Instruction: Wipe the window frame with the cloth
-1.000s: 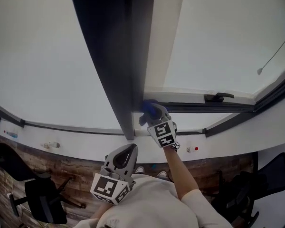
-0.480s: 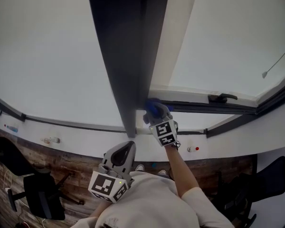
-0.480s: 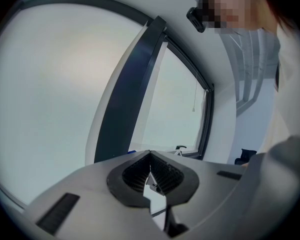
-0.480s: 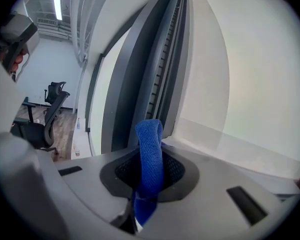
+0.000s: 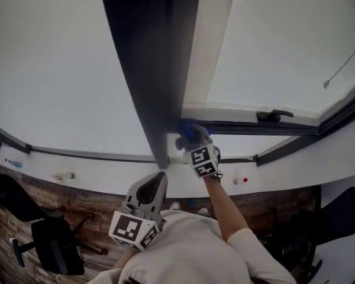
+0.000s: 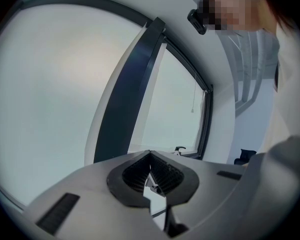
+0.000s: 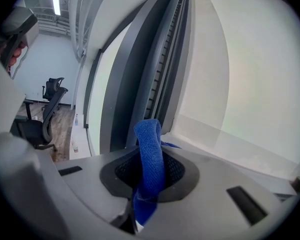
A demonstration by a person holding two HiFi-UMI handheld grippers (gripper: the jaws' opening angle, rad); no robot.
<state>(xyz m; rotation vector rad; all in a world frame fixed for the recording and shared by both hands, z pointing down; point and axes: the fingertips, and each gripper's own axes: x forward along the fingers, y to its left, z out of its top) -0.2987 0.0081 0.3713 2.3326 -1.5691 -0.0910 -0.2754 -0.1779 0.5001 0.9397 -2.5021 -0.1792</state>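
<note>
Nearest the person, left gripper [image 5: 158, 179] hangs low, jaws together on nothing. Beyond it, right gripper [image 5: 190, 137] is clamped on the cloth [image 7: 149, 143], a folded blue woven strip. The cloth sits at the frame's [image 5: 148, 70] lower corner, where upright meets bottom rail. Cloth judged light, soft, limp; best gripped on a bunched fold, fabric standing proud.

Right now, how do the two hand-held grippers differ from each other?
The right gripper is shut on a blue cloth; the left gripper is shut on nothing. The right gripper is raised to the dark window frame, with the cloth at the frame's base; the left gripper is held low near the person, apart from the frame. Both are grey and carry a black-and-white marker cube.
</note>
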